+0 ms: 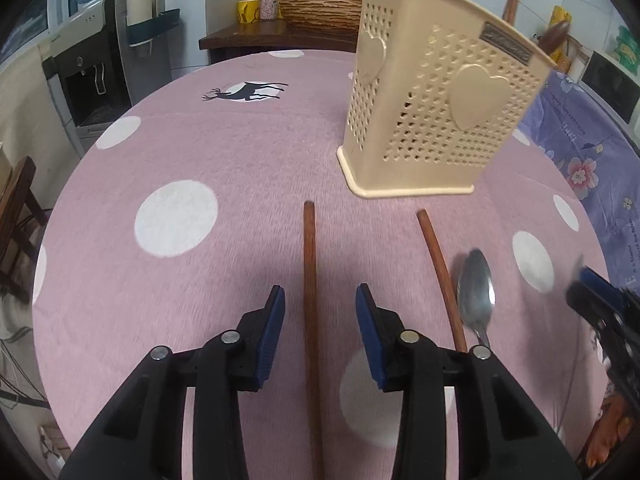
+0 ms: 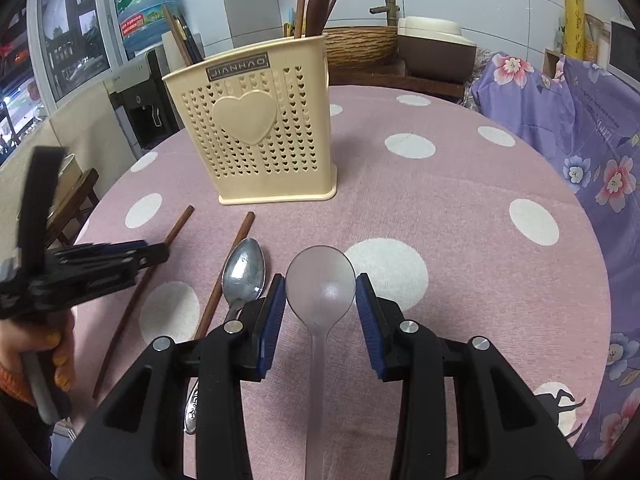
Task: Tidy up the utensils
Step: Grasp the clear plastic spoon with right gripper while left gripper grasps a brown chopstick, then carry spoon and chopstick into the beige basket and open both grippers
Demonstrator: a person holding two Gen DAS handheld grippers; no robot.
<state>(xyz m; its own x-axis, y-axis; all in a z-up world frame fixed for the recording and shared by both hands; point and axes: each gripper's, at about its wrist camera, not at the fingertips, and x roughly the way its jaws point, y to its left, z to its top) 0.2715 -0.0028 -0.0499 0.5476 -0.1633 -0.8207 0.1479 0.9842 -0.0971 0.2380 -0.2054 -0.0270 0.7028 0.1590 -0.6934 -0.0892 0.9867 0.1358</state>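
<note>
On utensil holder | label reads "JIANHAO" | pink tablecloth

Two wooden chopsticks on the table, one metal spoon, one translucent plastic spoon, one beige perforated utensil holder.

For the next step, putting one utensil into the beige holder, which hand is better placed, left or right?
Probably right. The right gripper has the translucent spoon between its fingers, seemingly lifted, facing the holder. The left gripper only straddles a chopstick on the table, pads apart.
</note>
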